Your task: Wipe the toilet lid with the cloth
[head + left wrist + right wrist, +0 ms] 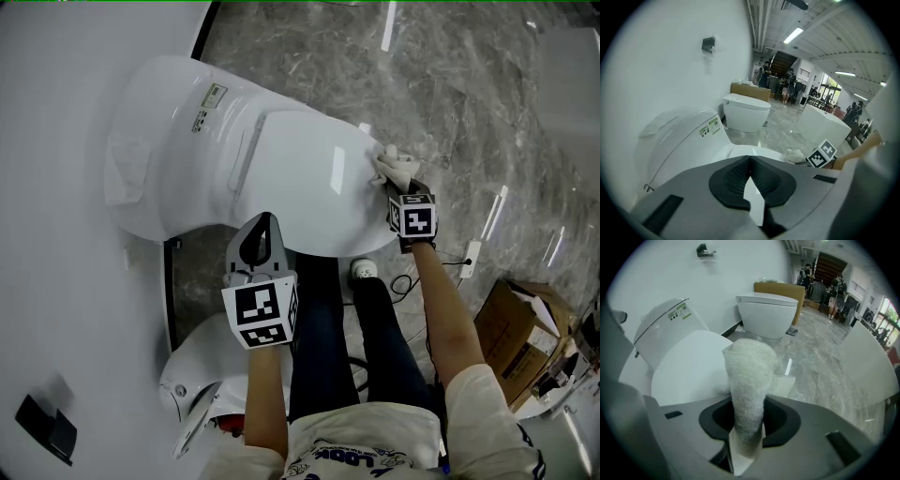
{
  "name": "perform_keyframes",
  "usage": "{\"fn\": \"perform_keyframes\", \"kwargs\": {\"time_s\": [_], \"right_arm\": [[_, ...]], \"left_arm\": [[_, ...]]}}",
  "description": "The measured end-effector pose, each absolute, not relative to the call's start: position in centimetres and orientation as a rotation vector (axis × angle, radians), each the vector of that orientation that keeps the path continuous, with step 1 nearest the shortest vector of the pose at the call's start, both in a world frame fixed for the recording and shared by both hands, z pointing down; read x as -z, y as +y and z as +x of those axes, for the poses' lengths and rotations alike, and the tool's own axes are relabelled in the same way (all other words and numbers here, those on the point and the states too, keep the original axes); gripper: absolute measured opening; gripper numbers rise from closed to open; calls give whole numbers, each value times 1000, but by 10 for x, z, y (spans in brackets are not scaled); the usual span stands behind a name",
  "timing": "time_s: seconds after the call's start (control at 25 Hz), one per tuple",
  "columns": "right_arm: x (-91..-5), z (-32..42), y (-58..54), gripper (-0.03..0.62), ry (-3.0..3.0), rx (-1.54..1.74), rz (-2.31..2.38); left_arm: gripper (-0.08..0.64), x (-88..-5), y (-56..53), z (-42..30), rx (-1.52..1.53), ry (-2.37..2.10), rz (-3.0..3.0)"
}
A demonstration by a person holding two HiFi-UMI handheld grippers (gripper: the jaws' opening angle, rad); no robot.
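Observation:
The white toilet lid [309, 178] is down, with the tank [178, 103] to its left. A pale cloth [396, 167] rests bunched on the lid's right edge, and my right gripper [394, 190] is shut on it. In the right gripper view the cloth [747, 380] rises out of the jaws of the right gripper [746, 432], with the lid [689, 362] just beyond. My left gripper [265, 222] hovers over the lid's near edge. Its jaws are shut with nothing in them [750, 159]. From there the lid [745, 151] and cloth [794, 154] show ahead.
The person's legs [319, 328] stand just in front of the bowl. A second toilet [192, 375] sits at the lower left. A cardboard box [516, 328] and a plug with cable [472, 255] lie on the marble floor to the right. A white wall is on the left.

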State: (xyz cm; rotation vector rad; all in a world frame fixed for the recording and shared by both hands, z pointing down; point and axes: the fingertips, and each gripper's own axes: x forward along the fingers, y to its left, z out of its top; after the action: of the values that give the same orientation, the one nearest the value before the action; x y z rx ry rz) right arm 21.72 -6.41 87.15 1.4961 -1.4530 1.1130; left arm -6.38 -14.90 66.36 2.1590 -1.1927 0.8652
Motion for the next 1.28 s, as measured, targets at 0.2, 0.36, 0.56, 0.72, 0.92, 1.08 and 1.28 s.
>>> {"fn": "perform_keyframes", "kwargs": {"time_s": [0.2,0.36,0.56,0.72,0.92,1.08,1.28], "right_arm": [[-874,229,-41,115,-1413,-1146,1524],[-876,236,-23,115,-1378,-1180,1559],[-877,241,-3,115,-1337,-1240,1621],[-877,242,13,115,-1291,-1271,1660],[-879,239,34,115,-1207,-1338,1755],[-878,235,43,115,-1122,-1395,1816],[-875,224,52,115,-959,-1476,1872]], "left_arm": [[3,-666,-145,-58,-869,-1182,2164],[3,-666,-142,-55,-870,-1178,2166],[3,-667,-138,-54,-869,-1177,2164],[3,-669,-135,-53,-868,-1176,2158],[3,-670,-132,-51,-860,-1174,2151],[3,-669,-134,-54,-852,-1181,2149],[3,-667,-137,-62,-844,-1204,2141]]}}
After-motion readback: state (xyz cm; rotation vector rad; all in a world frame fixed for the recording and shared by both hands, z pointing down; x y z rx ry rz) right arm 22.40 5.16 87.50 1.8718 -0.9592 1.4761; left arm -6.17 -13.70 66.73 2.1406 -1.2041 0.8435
